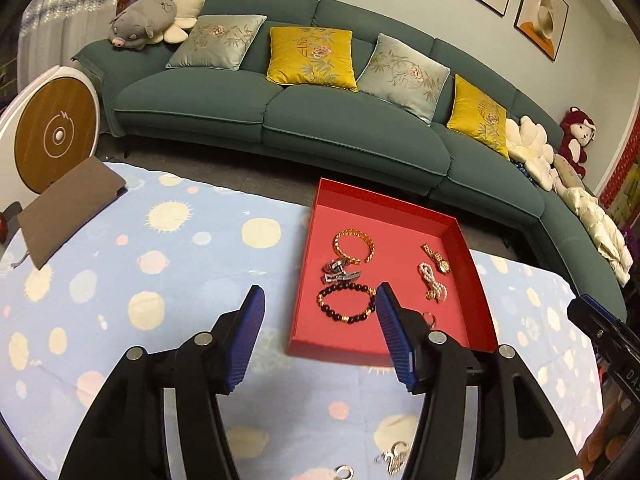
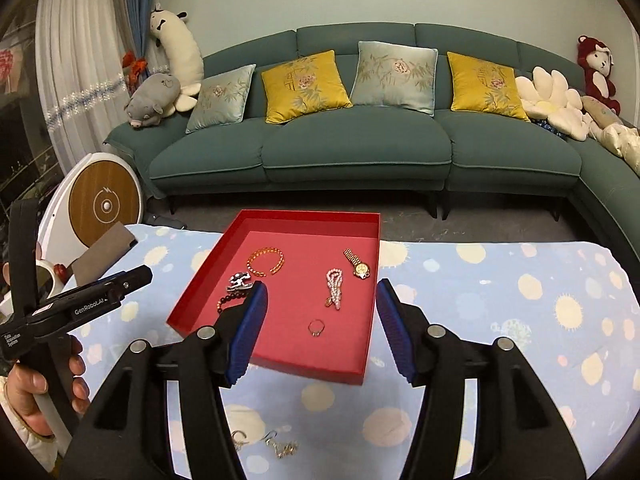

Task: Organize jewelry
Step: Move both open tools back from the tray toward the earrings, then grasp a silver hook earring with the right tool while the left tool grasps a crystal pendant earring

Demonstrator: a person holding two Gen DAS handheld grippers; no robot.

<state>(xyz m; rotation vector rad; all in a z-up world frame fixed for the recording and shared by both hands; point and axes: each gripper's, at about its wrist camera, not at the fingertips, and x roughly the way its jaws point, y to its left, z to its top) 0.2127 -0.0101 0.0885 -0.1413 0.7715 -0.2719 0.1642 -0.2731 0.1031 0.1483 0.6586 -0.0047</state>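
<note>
Two handheld grippers, both with jaws wide apart and nothing between them. Left gripper held over the near left corner of a red tray; right gripper held over the near part of the same tray. In the right wrist view, also seen at far left: the left gripper's black body, gripped by a bare hand.

Tray resting on a worktop covered with a light blue cloth printed with pale dots and suns. Inside the tray, lying apart from each other: an amber bead bracelet toward the far side, a silver clip-like piece just beside it, a dark bead bracelet nearer the front, a gold watch toward the far right, a pearl strand just in front of the watch, and a small ring near the front, between the right gripper's blue pads.

Outside the tray, on the cloth close to the cameras: small silver pieces, and gold-toned pieces; too small and partly hidden to name exactly.

Beyond the worktop: a teal sofa with yellow and pale cushions. At the far left corner of the cloth: a brown flat case.
</note>
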